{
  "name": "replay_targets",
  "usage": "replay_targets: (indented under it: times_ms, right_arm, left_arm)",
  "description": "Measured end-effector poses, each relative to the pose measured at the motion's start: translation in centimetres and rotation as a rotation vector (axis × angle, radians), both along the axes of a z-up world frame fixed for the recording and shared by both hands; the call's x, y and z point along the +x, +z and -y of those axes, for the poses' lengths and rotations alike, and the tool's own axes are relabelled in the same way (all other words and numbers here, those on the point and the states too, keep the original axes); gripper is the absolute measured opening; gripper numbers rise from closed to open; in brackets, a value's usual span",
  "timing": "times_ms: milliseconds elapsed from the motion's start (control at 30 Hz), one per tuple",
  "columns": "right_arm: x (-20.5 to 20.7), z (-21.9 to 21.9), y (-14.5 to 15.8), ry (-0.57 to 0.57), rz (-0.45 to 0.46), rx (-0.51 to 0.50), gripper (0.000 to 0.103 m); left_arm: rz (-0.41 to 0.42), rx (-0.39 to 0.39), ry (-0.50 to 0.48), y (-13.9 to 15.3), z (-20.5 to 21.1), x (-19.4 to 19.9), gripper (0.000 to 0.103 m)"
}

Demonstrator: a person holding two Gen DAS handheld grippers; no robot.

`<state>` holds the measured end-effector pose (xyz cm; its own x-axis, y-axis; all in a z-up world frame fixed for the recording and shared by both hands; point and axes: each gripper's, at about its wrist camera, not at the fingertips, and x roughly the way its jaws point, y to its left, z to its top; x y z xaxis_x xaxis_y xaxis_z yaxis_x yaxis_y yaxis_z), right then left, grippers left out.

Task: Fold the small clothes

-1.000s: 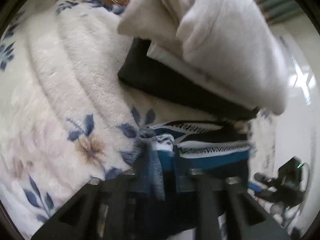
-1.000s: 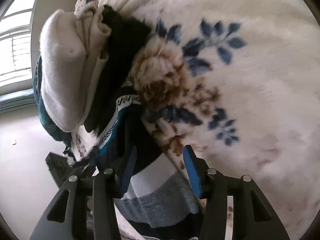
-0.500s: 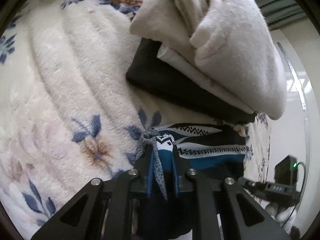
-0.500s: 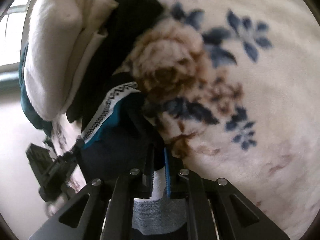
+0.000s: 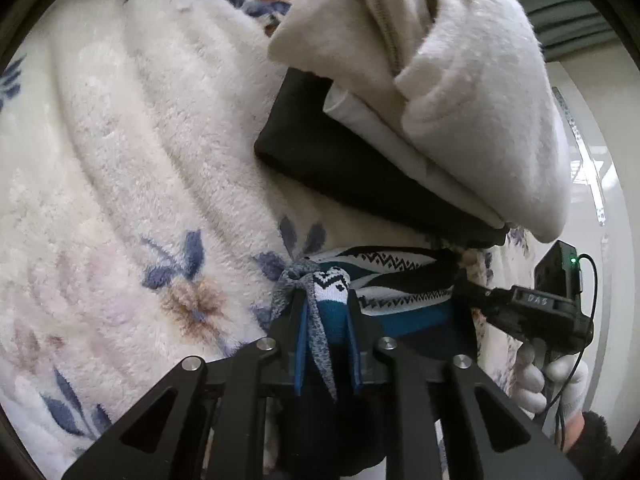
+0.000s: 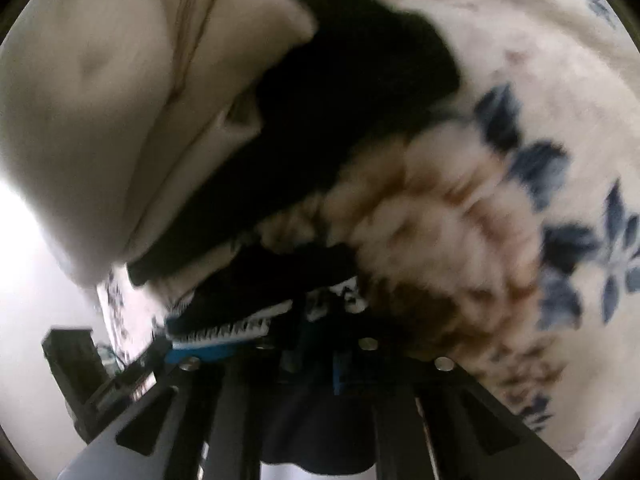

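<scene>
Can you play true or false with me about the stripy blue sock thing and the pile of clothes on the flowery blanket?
1. The left gripper pinches the patterned knit garment. True.
2. The blanket is plain green. False: it is fluffy white with blue and brown flowers.
3. A cream fleece garment lies on top of the pile, with a black garment underneath. True.
4. The pile of clothes sits on a wooden chair. False: it rests on the blanket.
5. The right gripper is spread wide with nothing in it. False: its jaws are closing, with dark cloth between them, though that view is blurry.
6. A hand in a white glove holds the other gripper. True.
</scene>
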<state>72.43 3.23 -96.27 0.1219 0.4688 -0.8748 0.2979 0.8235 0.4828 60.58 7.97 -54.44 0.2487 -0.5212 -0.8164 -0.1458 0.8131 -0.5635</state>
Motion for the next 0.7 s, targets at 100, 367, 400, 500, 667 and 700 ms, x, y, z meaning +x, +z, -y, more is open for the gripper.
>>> replay_targets:
  times_ms: [100, 367, 400, 500, 667, 700]
  right_arm:
    - [-0.1, -0.8, 3.4, 0.031, 0.092, -0.029, 0.018]
    - [0.6, -6.4, 1.4, 0.155, 0.025, 0.202, 0.045]
    - [1.3, -7.0, 0.3, 0.160, 0.019, 0.142, 0.045]
    - [1.8, -7.7, -0.2, 0.130, 0.061, -0.011, 0.032]
    - [-0.5, -6.6, 4.8, 0.114, 0.178, -0.008, 0.035]
    - [-1.4, -6.4, 5.2, 0.114, 0.175, 0.053, 0.036]
  left_arm:
    - [-0.015, -0.010, 0.037, 1.1, -0.8, -0.2, 0.027]
    - [0.085, 0.023, -0.011, 3.4, 2.2, 1.2, 0.059]
    - [0.065, 0.037, -0.013, 2.4, 2.5, 1.8, 0.059]
    - [-0.005, 0.088, -0.007, -0.3, 2.4, 3.5, 0.057]
    - [0.066, 0.036, 0.026, 3.2, 0.7, 2.3, 0.059]
    - [0.088, 0.025, 0.029, 4.3, 0.6, 1.4, 0.059]
